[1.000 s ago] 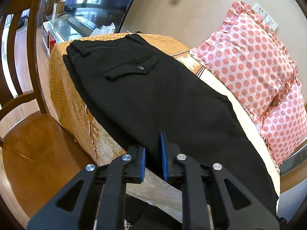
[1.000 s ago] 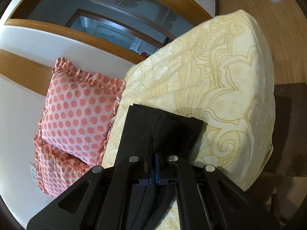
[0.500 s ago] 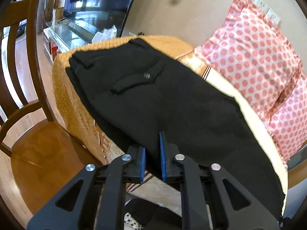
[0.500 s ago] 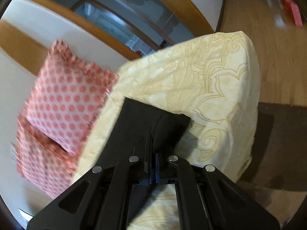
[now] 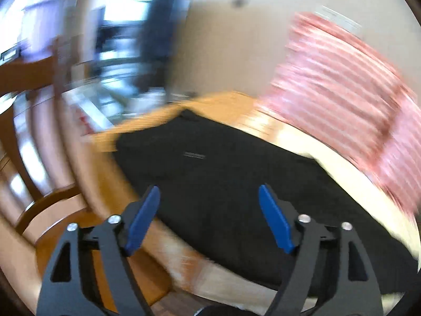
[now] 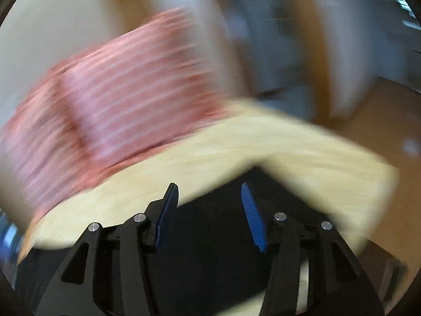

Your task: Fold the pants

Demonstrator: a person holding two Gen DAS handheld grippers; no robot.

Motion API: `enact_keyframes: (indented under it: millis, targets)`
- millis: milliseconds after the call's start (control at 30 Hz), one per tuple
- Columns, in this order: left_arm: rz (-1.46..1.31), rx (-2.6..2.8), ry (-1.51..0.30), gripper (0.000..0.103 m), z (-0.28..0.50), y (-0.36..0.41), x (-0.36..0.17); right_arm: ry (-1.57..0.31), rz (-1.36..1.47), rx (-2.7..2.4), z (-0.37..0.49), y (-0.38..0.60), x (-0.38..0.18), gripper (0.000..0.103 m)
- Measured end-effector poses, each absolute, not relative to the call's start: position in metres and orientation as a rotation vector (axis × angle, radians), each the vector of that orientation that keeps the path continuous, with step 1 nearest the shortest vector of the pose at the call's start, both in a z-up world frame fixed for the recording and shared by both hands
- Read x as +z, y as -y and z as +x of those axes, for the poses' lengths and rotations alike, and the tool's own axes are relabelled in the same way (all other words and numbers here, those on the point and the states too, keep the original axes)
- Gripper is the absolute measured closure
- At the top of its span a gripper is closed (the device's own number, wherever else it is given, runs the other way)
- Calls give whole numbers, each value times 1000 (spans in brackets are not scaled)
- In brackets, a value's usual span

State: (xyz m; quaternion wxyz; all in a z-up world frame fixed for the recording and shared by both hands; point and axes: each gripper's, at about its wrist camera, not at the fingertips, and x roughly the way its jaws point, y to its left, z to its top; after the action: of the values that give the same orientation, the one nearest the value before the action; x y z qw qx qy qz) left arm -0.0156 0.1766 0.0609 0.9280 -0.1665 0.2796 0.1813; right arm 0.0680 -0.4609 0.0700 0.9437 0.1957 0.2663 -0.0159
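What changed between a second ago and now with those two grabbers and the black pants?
Both let go. The left gripper and right gripper, earlier pinched shut on the black pants, now have jaws opening with nothing pressed between the pads, and both views blur from fast movement. The pants still lie on the cushion beside the pink pillow.

Each wrist camera looks forward and down past its own gripper, close above the black pants (image 5: 236, 184); both views share the pink pillow (image 6: 118, 100) beyond.

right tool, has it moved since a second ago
Yes. The right tool has let go of the black pants and rolled; the pink pillow now sits upper left, not lower left.
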Motion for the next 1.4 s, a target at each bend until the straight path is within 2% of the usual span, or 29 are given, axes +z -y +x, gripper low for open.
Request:
enact_keyframes:
  millis: [200, 333, 400, 500, 867, 933, 967, 1000, 1200, 1400]
  targets:
    - [-171, 116, -675, 22, 16, -112, 36, -676, 93, 625, 153, 272, 76, 51]
    - [-213, 60, -766, 18, 29, -108, 15, -773, -62, 888, 185, 167, 68, 52]
    - [-169, 60, -752, 9, 27, -101, 12, -817, -124, 947, 200, 131, 58, 59]
    - [-113, 74, -749, 2, 29, -87, 9, -871, -216, 977, 227, 84, 39, 63]
    - [-166, 17, -699, 2, 23, -97, 9, -918, -364, 1011, 245, 30, 10, 64]
    - [-161, 15, -700, 2, 24, -96, 9, -912, -385, 1012, 241, 29, 10, 71]
    - [-158, 15, -701, 2, 25, -95, 9, -908, -396, 1015, 239, 29, 11, 90]
    - [-154, 16, -702, 2, 26, -94, 9, -896, -416, 1012, 236, 30, 12, 96]
    - [-148, 19, -703, 2, 24, -94, 9, -802, -421, 908, 240, 29, 22, 101]
    - [-124, 30, -710, 2, 26, -90, 8, -849, -400, 851, 250, 32, 13, 101]
